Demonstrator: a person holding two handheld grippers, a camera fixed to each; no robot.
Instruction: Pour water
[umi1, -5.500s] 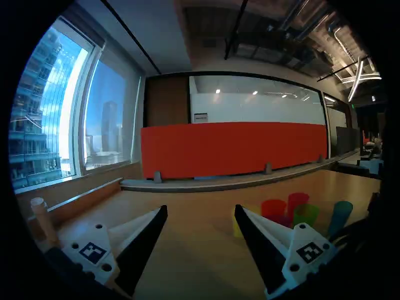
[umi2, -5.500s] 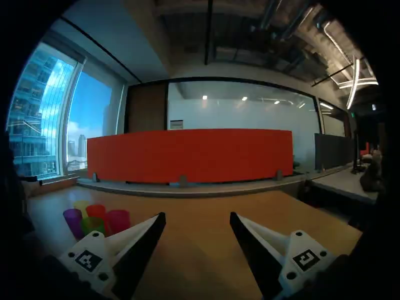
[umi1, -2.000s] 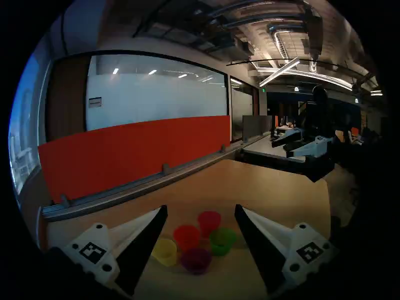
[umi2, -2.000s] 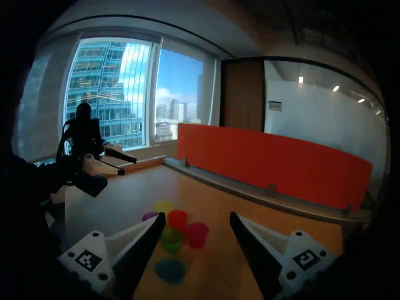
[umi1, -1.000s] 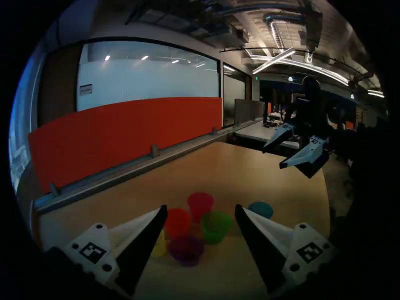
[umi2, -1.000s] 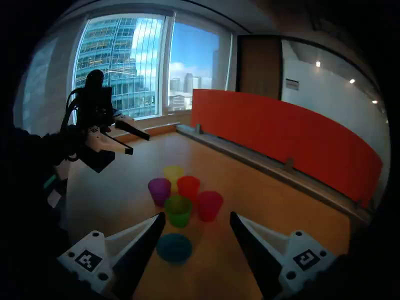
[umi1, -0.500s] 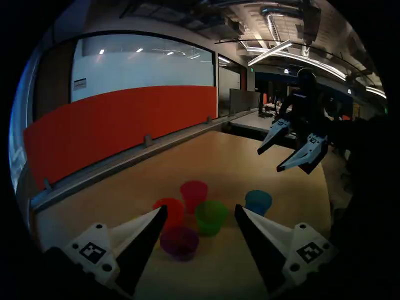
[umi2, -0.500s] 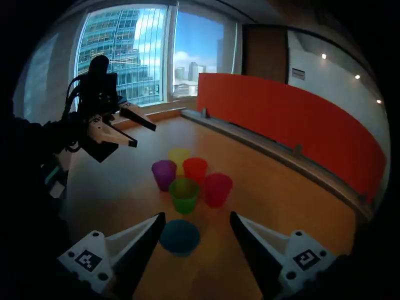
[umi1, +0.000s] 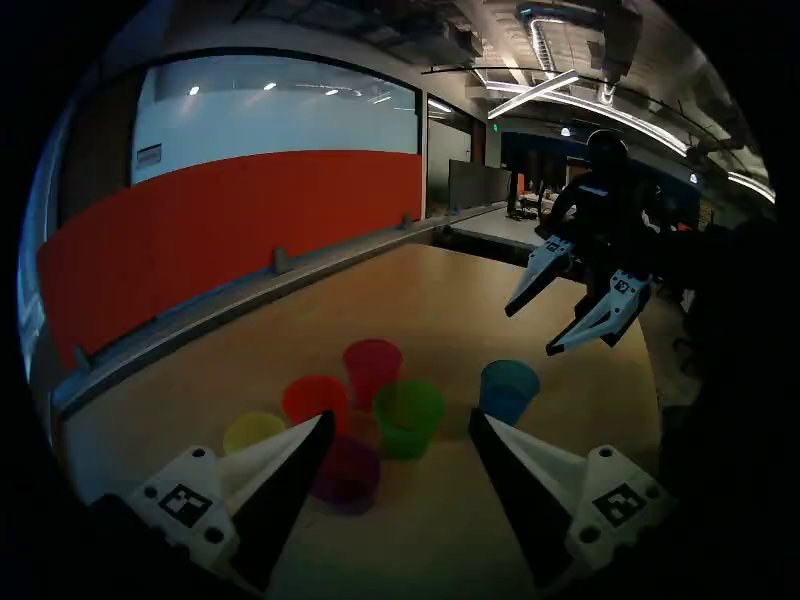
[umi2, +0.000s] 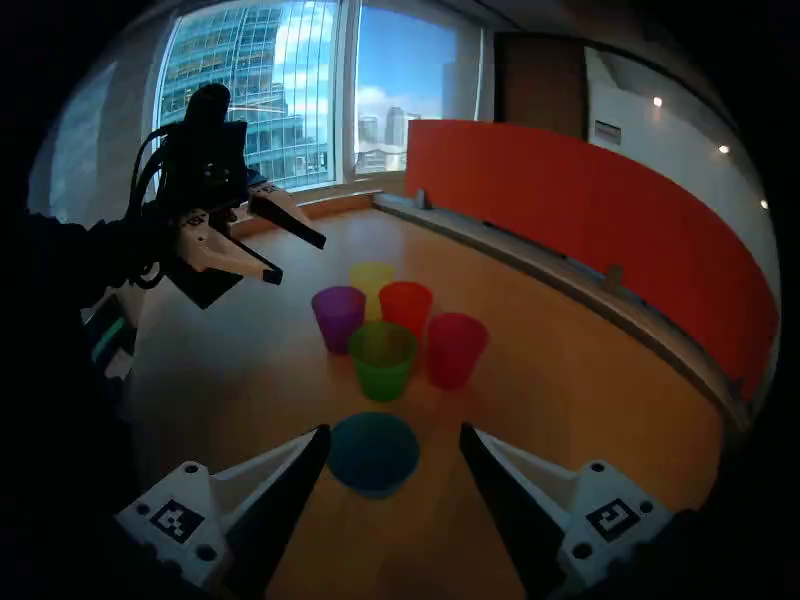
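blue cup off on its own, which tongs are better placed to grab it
Right, likely. The blue cup lies centred ahead of the open right tongs; the left tongs point at the green cup, with blue off to one side.

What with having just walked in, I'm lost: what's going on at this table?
A person holds a gripper in each hand above a wooden table. The left gripper and right gripper are both open and hold nothing. The right gripper points at a blue cup, which stands apart from a cluster of five other coloured cups. Nothing is being poured yet.
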